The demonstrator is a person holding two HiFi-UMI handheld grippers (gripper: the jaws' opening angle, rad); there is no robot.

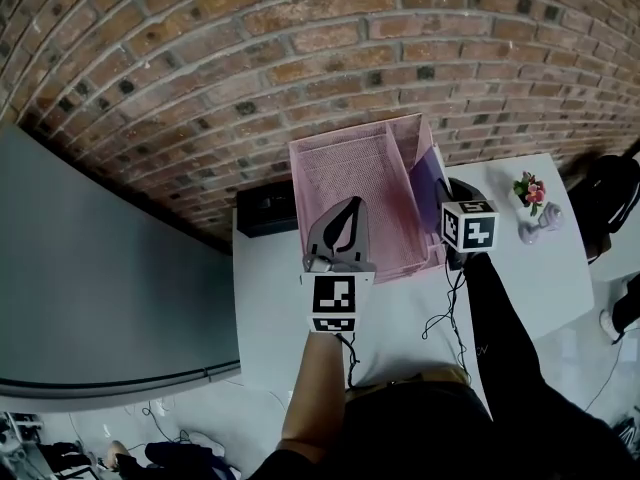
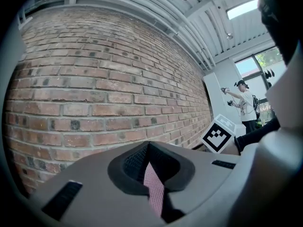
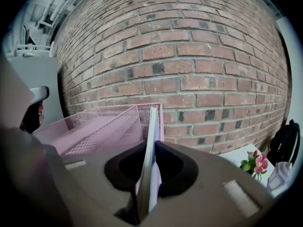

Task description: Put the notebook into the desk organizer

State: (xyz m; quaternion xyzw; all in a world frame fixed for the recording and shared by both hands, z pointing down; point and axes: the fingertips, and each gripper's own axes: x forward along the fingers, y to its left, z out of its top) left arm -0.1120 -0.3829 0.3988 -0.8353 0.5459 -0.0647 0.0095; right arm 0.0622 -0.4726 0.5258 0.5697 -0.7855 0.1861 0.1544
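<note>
Okay, both tools are busy at the pink mesh desk organizer (image 1: 345, 163), which sits on the white table (image 1: 540, 288) against the brick wall (image 1: 300, 48). The left gripper (image 1: 348, 206) has its jaws pinched together on a strip of pink mesh, so it's clamping the organizer's near wall, as its own view shows (image 2: 147, 145). Over on the right, the right gripper (image 1: 448, 196) is clamped on the purple notebook (image 1: 428, 180). The right gripper view shows that book standing upright and edge-on between the pads (image 3: 152, 126), lined up with the organizer's right-hand corner (image 3: 94, 126). From the head view the notebook sits at the narrow section on the organizer's right end, though I can't tell whether its lower edge is inside yet. A small pot of pink flowers (image 1: 528, 190) stands further right on the table, well apart from the action, and a black bag (image 1: 612, 196) sits beyond the table's edge.
</note>
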